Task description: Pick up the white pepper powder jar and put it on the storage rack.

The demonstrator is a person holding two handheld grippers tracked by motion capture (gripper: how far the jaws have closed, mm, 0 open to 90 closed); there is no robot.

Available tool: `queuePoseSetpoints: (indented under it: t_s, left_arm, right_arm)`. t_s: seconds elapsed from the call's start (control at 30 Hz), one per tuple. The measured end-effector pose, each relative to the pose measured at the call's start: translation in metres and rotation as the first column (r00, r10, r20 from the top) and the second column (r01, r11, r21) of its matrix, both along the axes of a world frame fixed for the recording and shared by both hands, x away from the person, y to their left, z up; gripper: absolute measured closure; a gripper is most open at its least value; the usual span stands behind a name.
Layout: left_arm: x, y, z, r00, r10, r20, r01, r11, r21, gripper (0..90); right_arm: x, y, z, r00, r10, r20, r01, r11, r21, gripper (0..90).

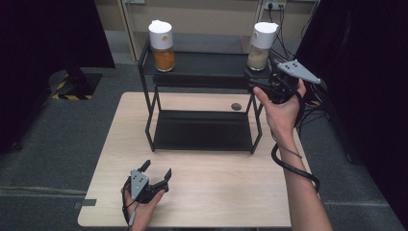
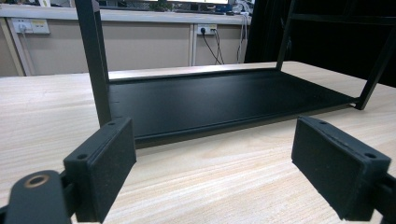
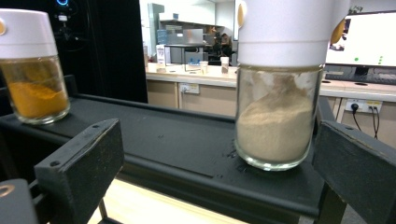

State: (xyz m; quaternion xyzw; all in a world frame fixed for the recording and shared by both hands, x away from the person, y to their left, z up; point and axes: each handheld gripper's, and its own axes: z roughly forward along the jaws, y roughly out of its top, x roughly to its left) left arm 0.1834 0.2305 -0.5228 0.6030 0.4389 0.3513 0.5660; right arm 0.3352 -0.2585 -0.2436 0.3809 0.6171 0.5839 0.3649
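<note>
Two grippers were out: the left gripper (image 1: 155, 173) rested low on the wooden table (image 1: 231, 192), jaws spread and empty. Farther back, the right gripper (image 3: 219, 172) stood agape at the black rack's (image 1: 202, 72) top shelf, beside the beige-powder jar (image 3: 275, 88); the orange-powder jar (image 1: 162, 39) stood opposite.

two jars (image 1: 160, 45), one rack (image 1: 202, 130), two grippers (image 1: 149, 183)

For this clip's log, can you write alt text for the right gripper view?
A glass jar of pale beige powder with a white cap stands on a black rack's top shelf, close ahead between the open jaws of the right tool and nearer its right jaw. A second jar holding orange powder stands farther left on the same shelf, with an office behind.
</note>
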Motion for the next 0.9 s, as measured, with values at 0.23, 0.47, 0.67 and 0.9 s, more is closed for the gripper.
queuePoseSetpoints:
  t_s: [0.23,0.47,0.67,0.9]
  left_arm:
    - [0.000,0.000,0.000,1.0000,0.000,-0.003,0.000,1.0000,-0.006,13.2]
    - [0.000,0.000,0.000,1.0000,0.001,-0.001,-0.001,1.0000,-0.003,13.2]
    - [0.000,0.000,0.000,1.0000,0.001,0.000,-0.001,1.0000,-0.001,13.2]
    - [0.000,0.000,0.000,1.0000,0.001,0.000,-0.001,1.0000,0.000,13.2]
  right_arm:
    - [-0.007,0.002,-0.009,0.9998,0.018,-0.002,-0.018,1.000,-0.002,2.6]
    - [-0.013,0.003,-0.019,0.9995,0.030,-0.010,-0.030,1.000,-0.006,2.6]
    - [-0.019,0.002,-0.028,0.9992,0.037,-0.013,-0.037,0.999,-0.004,2.6]
    - [-0.026,-0.001,-0.040,0.9987,0.045,-0.025,-0.045,0.999,-0.003,2.6]
